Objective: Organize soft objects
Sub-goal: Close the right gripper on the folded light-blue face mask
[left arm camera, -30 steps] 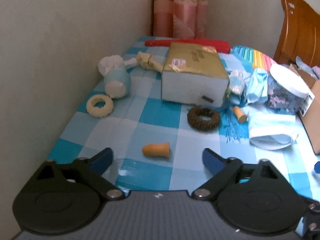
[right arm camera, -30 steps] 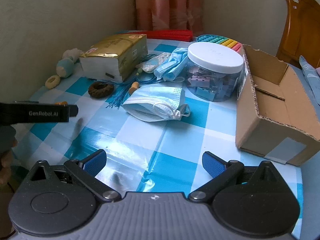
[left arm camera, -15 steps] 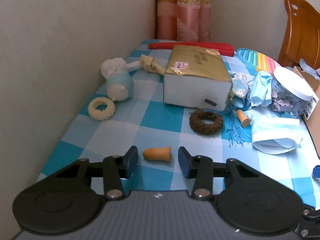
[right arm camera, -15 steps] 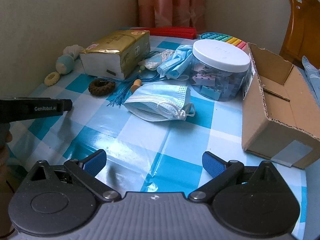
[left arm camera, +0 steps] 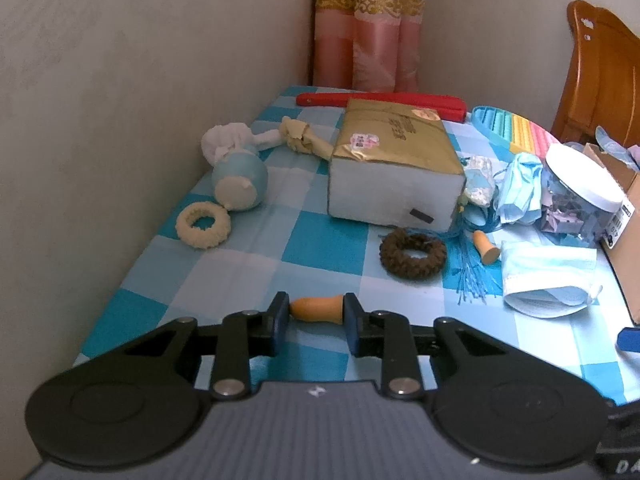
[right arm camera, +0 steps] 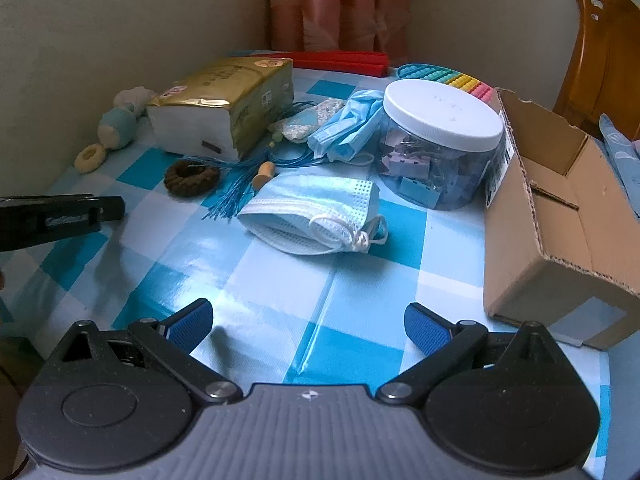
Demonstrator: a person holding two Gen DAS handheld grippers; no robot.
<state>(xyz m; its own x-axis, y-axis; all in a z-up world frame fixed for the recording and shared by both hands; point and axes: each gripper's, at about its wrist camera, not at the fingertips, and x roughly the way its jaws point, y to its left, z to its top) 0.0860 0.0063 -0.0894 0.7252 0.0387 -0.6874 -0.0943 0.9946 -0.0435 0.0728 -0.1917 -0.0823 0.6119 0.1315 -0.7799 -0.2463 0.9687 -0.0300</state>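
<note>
The orange foam earplug point(left arm camera: 317, 309) sits between the jaws of my left gripper point(left arm camera: 316, 316), lying on its side with the narrow end toward 9 o'clock and the flared end toward 3. The jaws are drawn in until both pads meet its ends, so I judge I have hold of it, though it looks to be resting on the checked surface point(left arm camera: 320, 244) and not lifted.

So the step in hand is the first pick: I have one soft thing pinched, and nothing sorted that I can see. From the earplug outward, at about 1 o'clock lies the brown scrunchie point(left arm camera: 412, 253), then a second earplug point(left arm camera: 485, 246) beside a blue tassel point(left arm camera: 470, 276). At 11 o'clock is the cream scrunchie point(left arm camera: 203, 225), just beside a pale blue plush toy point(left arm camera: 239, 184). At 12 o'clock, further back, stands the gold tissue pack point(left arm camera: 390, 164).

My right gripper point(right arm camera: 308, 326) hangs with its jaws spread wide and nothing between them. Ahead of it at 12 o'clock lies a folded face mask point(right arm camera: 316, 216); at 2 o'clock sits an open cardboard box point(right arm camera: 560, 208), with a clear jar point(right arm camera: 440, 148) of clips just left of it.

Next I reckon I lift straight up, gently, since foam squashes and can squirt out of an end-on pinch. I take the box for the likely drop place, which means a carry across toward 3 o'clock, clear of the mask and jar.
</note>
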